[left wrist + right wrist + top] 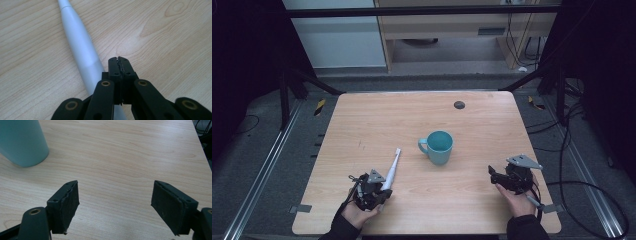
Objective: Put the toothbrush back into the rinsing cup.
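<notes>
My left tool [119, 60] is closed, empty, beside the white toothbrush [80, 47]; right tool [115, 202] open (mug [438, 147] untouched, lower centre).

Pale wood surface [377, 120], light tan with darker wavy grain and one knot swirl. A small dark grey disc [459, 104] sits on it. The mug [439, 147] is teal all over, inside and out. The long slim stick [391, 171] is plain white. Left tool [119, 62]: matte black with brass-coloured rivets. Right tool [115, 205]: matte black pads, grey plate on top.
</notes>
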Available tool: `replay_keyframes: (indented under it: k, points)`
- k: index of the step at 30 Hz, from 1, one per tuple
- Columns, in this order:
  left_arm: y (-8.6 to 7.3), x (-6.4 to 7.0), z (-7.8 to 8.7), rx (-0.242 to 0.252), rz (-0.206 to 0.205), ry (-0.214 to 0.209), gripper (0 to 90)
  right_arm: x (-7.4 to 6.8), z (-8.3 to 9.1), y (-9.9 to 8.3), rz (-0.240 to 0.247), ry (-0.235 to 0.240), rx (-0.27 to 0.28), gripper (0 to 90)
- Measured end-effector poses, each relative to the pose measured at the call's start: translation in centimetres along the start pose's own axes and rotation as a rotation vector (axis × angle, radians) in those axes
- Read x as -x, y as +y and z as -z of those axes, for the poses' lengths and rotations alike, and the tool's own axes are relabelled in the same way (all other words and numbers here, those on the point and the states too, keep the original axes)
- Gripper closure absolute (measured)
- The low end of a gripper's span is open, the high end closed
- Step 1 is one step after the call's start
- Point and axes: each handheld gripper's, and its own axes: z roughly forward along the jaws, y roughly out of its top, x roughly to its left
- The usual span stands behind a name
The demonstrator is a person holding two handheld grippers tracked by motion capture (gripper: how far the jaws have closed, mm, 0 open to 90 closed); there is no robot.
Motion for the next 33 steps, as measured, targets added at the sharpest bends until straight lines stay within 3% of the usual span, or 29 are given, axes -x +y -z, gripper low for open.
replay_keyframes:
  k: [12,17,22,29,33]
  points:
    - [0.0,-0.2,0.2,0.006,0.007,-0.002,88.1,0.0,0.0,0.0,0.001,-0.001,-0.001,22.1]
    - [0.3,-0.6,1.2,0.06,0.013,-0.002,86.5,0.0,0.0,0.0,-0.001,0.0,0.001,22.1]
    - [0.6,-1.5,2.2,0.108,0.048,0.023,82.7,0.0,0.0,0.0,-0.004,0.0,0.001,22.1]
    - [1.5,-3.6,3.3,0.122,0.097,0.053,66.1,0.2,0.1,0.0,-0.011,0.009,0.004,21.4]
    - [2.0,-3.9,3.6,0.113,0.095,0.065,52.3,0.4,0.1,0.0,-0.006,0.004,0.01,21.4]
